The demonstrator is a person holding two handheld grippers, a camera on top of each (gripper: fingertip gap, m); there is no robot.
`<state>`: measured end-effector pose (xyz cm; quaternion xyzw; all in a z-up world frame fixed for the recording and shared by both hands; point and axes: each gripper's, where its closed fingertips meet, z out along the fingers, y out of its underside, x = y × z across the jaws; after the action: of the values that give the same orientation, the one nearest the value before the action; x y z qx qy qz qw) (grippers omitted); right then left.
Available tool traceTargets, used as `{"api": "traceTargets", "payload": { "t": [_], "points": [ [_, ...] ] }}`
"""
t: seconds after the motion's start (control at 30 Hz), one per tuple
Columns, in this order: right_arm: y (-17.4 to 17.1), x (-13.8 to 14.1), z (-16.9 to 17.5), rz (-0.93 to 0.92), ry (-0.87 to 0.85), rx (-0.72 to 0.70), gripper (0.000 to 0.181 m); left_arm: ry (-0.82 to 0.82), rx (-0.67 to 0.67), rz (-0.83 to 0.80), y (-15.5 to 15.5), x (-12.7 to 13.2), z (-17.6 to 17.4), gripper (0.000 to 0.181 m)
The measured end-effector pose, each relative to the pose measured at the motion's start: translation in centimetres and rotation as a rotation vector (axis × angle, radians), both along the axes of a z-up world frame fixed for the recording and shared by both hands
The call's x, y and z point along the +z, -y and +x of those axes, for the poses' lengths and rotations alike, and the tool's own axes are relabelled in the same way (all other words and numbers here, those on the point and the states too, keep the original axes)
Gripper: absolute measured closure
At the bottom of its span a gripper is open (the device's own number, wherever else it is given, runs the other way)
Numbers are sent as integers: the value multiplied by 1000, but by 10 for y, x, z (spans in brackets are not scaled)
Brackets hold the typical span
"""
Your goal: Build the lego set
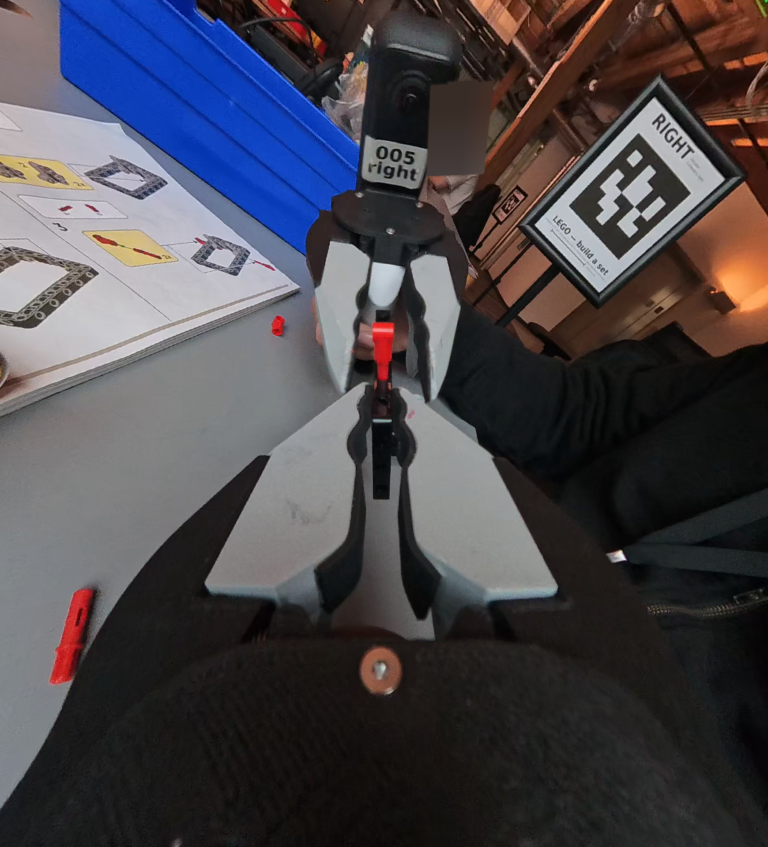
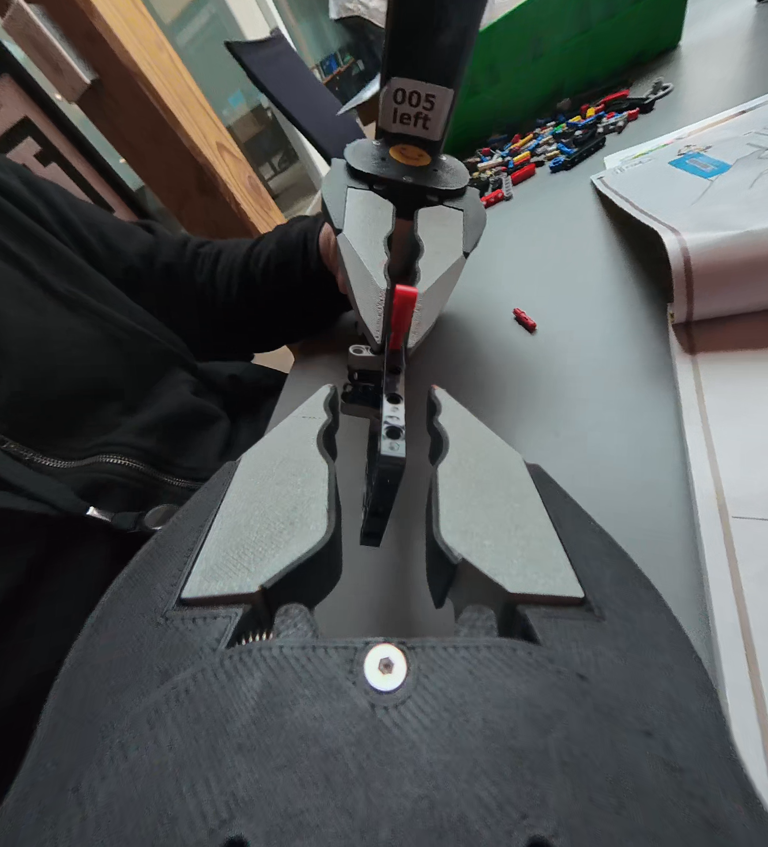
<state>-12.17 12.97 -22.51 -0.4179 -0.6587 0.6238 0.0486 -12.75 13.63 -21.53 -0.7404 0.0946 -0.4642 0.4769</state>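
Two claws, one workpiece. Left claw (image 1: 382, 398) pressed together on the black frame (image 2: 391, 440), gripping it edge-on above the grey table (image 1: 143, 458). Right claw (image 2: 381, 394) spread, straddling the free end of that frame without touching either side.

Fitted already: a red pin (image 2: 403, 311) standing out of the frame near the left claw's tips, plus a grey connector (image 2: 361, 355) on the frame's side.

Lying loose on the table: a long red pin (image 1: 72, 635) just beside the left claw, and a small red bush (image 1: 277, 325) near the corner of the instruction booklet (image 1: 98, 275). Open at early steps, by the look of its frame-and-pin drawings.

Farther off, beside a green bin (image 2: 556, 55), a large heap of unsorted pieces (image 2: 556, 133); on the other side, a blue bin (image 1: 189, 105).

Judged barely begun: one frame with a few pegs in, long red pin probably next, nearly the whole heap left to go.
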Motion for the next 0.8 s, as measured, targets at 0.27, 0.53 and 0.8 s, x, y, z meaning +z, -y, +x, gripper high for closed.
{"api": "traceTargets", "payload": {
  "t": [0.27, 0.53, 0.8],
  "points": [
    [3, 9, -1, -56, -38, 31, 169, 39, -17, 17, 1, 5, 5, 175],
    [3, 7, -3, -60, -19, 4, 176, -13, 8, 29, 0, 2, 6, 175],
    [1, 2, -3, -97, 40, 0, 176, 24, 16, -29, -2, -2, 5, 175]
  ]
}}
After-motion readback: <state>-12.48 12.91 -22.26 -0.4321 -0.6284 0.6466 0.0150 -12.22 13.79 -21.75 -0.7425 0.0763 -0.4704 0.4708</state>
